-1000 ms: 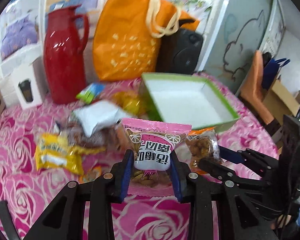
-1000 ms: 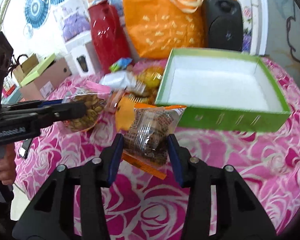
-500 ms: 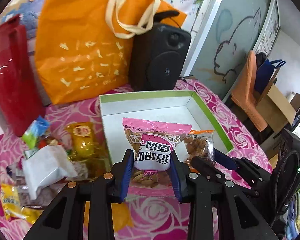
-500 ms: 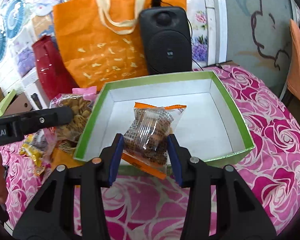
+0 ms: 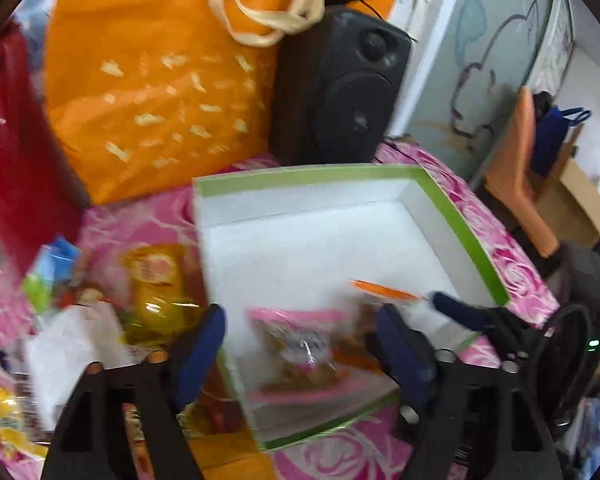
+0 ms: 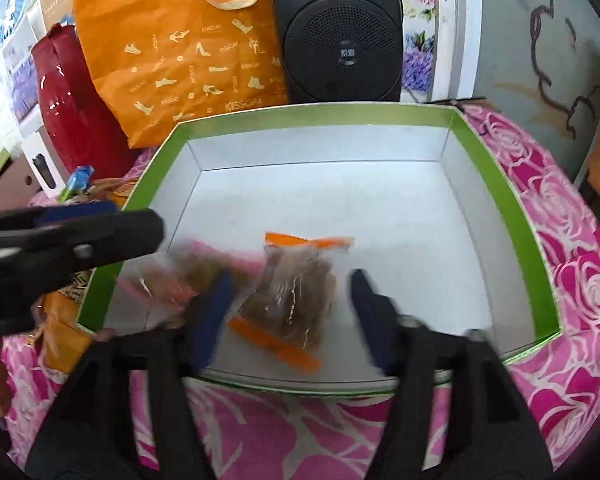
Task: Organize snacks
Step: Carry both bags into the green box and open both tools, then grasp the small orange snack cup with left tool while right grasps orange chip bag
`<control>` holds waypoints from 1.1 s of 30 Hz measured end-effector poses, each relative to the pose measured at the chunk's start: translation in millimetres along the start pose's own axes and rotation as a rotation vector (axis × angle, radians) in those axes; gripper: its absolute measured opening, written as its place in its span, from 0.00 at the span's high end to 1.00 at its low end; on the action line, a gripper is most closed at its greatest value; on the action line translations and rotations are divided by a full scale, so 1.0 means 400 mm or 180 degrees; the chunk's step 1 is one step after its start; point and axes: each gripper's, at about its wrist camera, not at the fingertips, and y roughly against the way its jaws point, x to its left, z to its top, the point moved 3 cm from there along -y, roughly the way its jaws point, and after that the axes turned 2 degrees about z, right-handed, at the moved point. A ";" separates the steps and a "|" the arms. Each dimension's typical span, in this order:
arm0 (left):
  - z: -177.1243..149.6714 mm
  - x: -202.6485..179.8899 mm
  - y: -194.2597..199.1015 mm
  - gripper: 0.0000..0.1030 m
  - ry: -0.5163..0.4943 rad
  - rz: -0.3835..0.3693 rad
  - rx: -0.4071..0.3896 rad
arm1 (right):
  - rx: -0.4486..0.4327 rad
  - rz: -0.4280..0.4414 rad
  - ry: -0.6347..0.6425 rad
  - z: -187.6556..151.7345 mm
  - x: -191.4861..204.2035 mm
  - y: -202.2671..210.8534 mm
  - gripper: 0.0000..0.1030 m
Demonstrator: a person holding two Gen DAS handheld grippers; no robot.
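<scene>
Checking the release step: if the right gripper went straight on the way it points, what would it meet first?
Probably the orange packet, lying between the open right gripper's fingers inside the green box. Beyond it comes the box's white floor. Blur makes depth uncertain.

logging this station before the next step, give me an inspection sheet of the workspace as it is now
surface: pink rose-print tablecloth, fully covered.
job's things: green box open, white inside; pink snack packet and orange snack packet both over its floor, blurred.
clutter: loose snack pile left of the box; red thermos, orange tote bag and black speaker behind it.
grippers: left gripper open, fingers clear of the pink packet; right gripper open around the orange packet.
cables: thin black cable by the speaker base.
surroundings: grey wall with a line drawing; cardboard boxes off the table.
</scene>
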 end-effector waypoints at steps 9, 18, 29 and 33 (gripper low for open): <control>-0.014 0.058 0.085 0.09 0.0186 0.0499 -0.0281 | -0.0093 -0.0113 0.0171 0.000 0.014 0.065 0.01; -0.059 0.107 0.181 0.09 0.0314 0.0615 -0.0444 | -0.0228 -0.0079 0.0376 -0.007 0.080 0.154 0.01; -0.230 0.262 0.305 0.09 0.0703 0.0801 -0.0459 | 0.0046 0.0570 0.0612 -0.092 0.234 0.169 0.01; -0.317 0.326 0.319 0.09 0.0802 0.0887 -0.0320 | 0.0392 0.0802 0.0647 -0.142 0.308 0.101 0.08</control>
